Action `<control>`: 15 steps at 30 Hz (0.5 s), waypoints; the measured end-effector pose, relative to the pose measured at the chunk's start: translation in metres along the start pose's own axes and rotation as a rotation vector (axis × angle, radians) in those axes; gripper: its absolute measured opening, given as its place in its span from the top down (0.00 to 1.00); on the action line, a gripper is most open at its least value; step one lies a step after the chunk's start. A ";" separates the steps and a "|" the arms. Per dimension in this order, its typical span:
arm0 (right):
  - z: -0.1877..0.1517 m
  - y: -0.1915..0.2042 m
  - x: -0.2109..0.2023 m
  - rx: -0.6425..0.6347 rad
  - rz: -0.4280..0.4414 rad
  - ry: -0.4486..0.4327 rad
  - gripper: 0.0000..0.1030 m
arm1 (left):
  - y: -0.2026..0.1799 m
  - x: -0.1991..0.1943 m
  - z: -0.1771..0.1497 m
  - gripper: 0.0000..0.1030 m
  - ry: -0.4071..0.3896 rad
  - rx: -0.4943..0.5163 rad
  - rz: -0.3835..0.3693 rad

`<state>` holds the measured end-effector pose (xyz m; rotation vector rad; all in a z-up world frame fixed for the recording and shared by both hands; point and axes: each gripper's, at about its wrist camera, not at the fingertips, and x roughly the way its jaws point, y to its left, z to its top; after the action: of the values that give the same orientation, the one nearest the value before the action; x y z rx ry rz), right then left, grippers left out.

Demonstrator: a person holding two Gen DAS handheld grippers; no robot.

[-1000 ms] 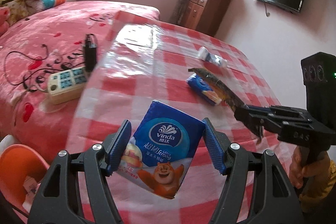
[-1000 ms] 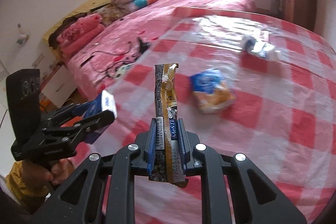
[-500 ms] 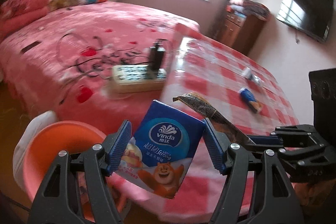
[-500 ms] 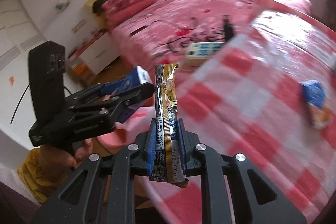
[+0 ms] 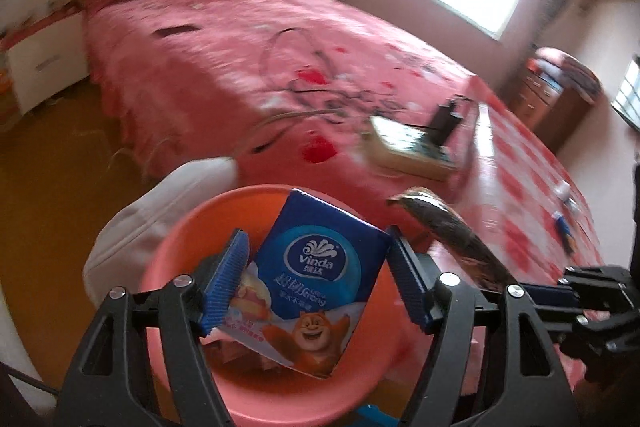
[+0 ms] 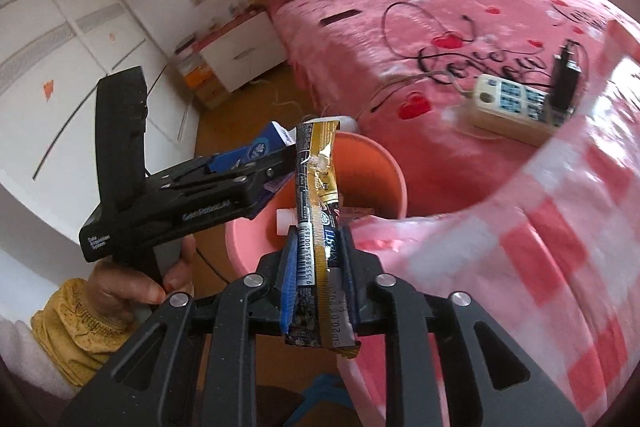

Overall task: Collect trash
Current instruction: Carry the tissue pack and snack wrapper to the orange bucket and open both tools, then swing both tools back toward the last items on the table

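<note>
Hovering over the orange bin [image 5: 168,267], the left gripper [image 5: 316,283] is opening around the tissue pack [image 5: 316,267], its left pad already clear. The right gripper [image 6: 318,283] is opening, with the sachet [image 6: 318,187] between its pads. A power strip [image 6: 516,105] lies on the pink bed [image 5: 224,67] beyond. Bin contents are mostly hidden. The checked table [image 6: 560,267] is blurred.

A blue Vinda tissue pack [image 5: 320,279] with a cartoon bear, tilted, sits between the left tool's [image 5: 316,283] opening pads, above a salmon-pink bin [image 5: 176,239] on the floor beside the bed. A gold-and-black sachet [image 6: 318,227] stands upright in the right tool's [image 6: 318,267] opening pads, over the bin's rim. Scraps lie inside the bin.
</note>
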<state>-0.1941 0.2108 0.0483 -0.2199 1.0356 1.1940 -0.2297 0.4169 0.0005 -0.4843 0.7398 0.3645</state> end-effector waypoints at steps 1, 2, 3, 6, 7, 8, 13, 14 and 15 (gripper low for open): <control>0.000 0.000 0.004 0.004 0.006 0.009 0.71 | 0.006 0.001 0.000 0.22 0.004 -0.018 0.011; 0.001 -0.001 0.008 0.013 0.018 0.015 0.63 | 0.011 0.001 0.000 0.20 0.007 -0.035 0.022; 0.000 -0.004 0.009 0.029 0.026 0.010 0.53 | 0.016 0.001 0.000 0.20 0.006 -0.050 0.035; -0.003 -0.010 0.000 0.059 0.013 -0.024 0.37 | 0.022 0.000 0.001 0.17 0.004 -0.072 0.053; -0.004 -0.013 -0.005 0.067 0.000 -0.039 0.34 | 0.022 0.000 0.002 0.17 0.001 -0.073 0.056; -0.005 -0.015 -0.011 0.076 -0.015 -0.055 0.29 | 0.021 -0.001 0.002 0.17 -0.002 -0.072 0.055; -0.006 -0.033 -0.040 0.122 -0.103 -0.137 0.15 | -0.003 -0.003 0.005 0.15 -0.008 -0.031 0.011; -0.008 -0.036 -0.046 0.130 -0.135 -0.150 0.13 | -0.008 -0.003 0.006 0.14 -0.009 -0.021 0.001; -0.008 -0.040 -0.050 0.136 -0.160 -0.159 0.13 | -0.015 -0.004 0.006 0.14 -0.010 -0.011 -0.011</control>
<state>-0.1650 0.1570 0.0669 -0.0979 0.9376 0.9762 -0.2219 0.4077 0.0113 -0.4961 0.7257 0.3603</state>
